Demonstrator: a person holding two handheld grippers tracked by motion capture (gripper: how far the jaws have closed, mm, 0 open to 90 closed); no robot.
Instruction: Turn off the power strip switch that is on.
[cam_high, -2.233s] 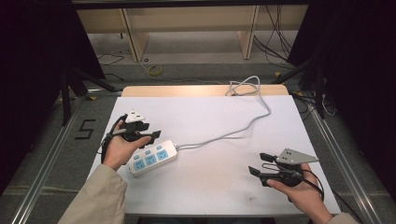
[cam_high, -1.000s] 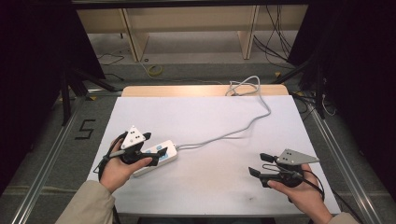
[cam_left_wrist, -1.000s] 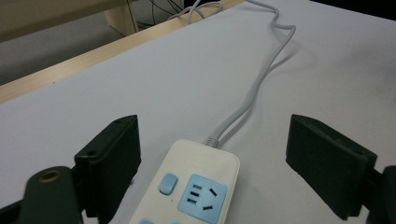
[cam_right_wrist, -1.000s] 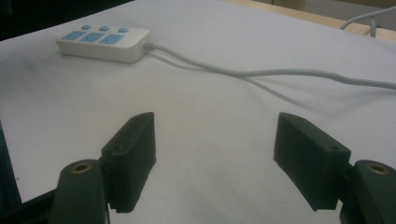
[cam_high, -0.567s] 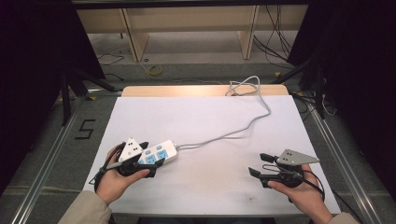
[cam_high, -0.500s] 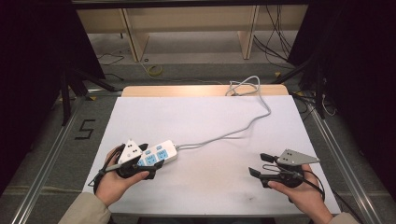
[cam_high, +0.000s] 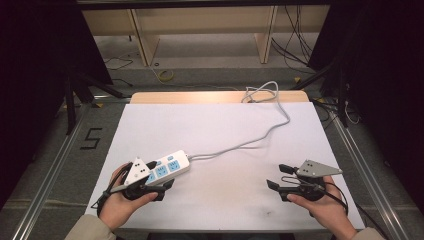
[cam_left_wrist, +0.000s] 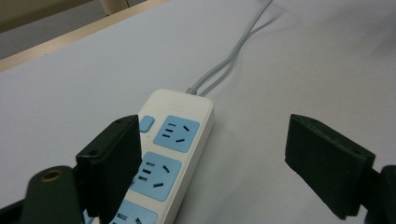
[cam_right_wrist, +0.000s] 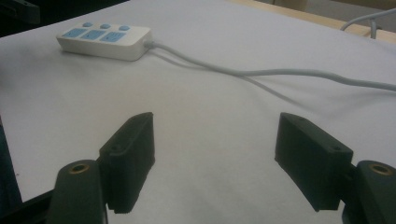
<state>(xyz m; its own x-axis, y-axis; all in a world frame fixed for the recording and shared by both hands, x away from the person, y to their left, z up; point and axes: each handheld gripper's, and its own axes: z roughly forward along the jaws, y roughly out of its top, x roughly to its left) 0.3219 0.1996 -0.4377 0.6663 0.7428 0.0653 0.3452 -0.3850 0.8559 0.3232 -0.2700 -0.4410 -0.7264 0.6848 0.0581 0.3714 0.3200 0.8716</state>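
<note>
A white power strip (cam_high: 167, 167) with blue sockets lies on the left half of the white table (cam_high: 225, 125). Its grey cable (cam_high: 250, 142) runs to the back edge and ends in a loose coil. My left gripper (cam_high: 159, 176) is open at the strip's near end. In the left gripper view the power strip (cam_left_wrist: 173, 149) lies between the jaws, close against the left one, with my left gripper (cam_left_wrist: 215, 163) spread wide. My right gripper (cam_high: 279, 176) rests open at the front right with nothing between its fingers. In the right gripper view my right gripper (cam_right_wrist: 219, 158) faces bare table, with the power strip (cam_right_wrist: 105, 39) far off.
A wooden strip (cam_high: 215, 96) edges the back of the table. Beyond it stand light wooden shelf frames (cam_high: 200, 30) with loose cables on the floor. Metal rails (cam_high: 50, 175) run along both sides, and a "5" mark (cam_high: 90, 138) is on the floor at left.
My left gripper has moved from the far left side of the strip toward the person, down to the strip's near end. The strip and my right gripper have stayed in place.
</note>
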